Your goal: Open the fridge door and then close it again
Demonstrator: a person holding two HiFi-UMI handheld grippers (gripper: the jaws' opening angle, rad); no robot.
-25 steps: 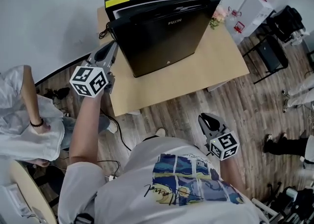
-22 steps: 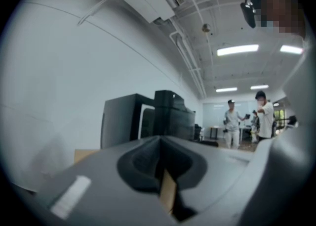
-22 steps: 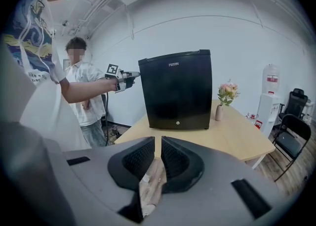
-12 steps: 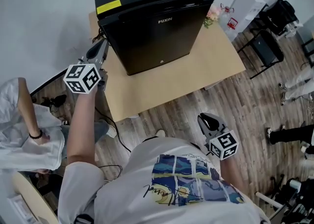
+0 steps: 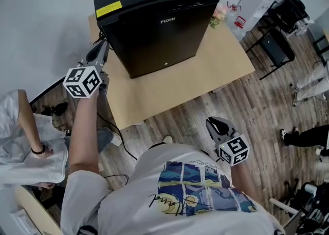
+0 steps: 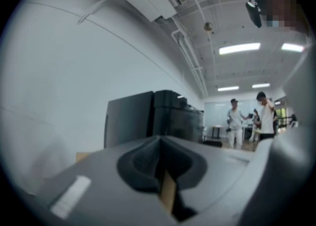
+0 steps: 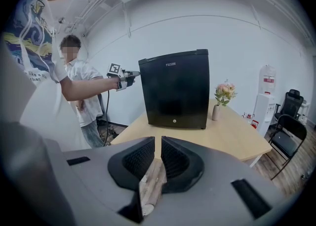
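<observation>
bystander: a person in white stands at the far left, off the table's left edge, close to my left arm, so that side is tight.
left gripper: left gripper is over the table's left edge. Its jaws are pressed together with nothing in them. The tips are just beside the fridge's left side, up near the top. I can't tell if they touch it.
cable: a black cable hangs from the table's left edge to the floor.
fridge: the black fridge stands on the table's far-left corner, upright, its front turned toward the near-right. There is a yellow label on its top, at the left.
door: the door is closed flush with the cabinet. It has FUXIN print near the top and a small round mark low at the centre.
table: the table is bare light wood in front of the door and out to the right edge, which leaves swing room.
vase: a vase holds flowers. It sits near the far edge, just right of the fridge and apart from it.
right gripper: right gripper is off the near edge, over the wood floor and well apart from the fridge. Its jaws are a narrow slit apart and hold nothing.
right side: a water dispenser and black chairs stand beyond the table's right edge, with a floor gap between them and the table.
</observation>
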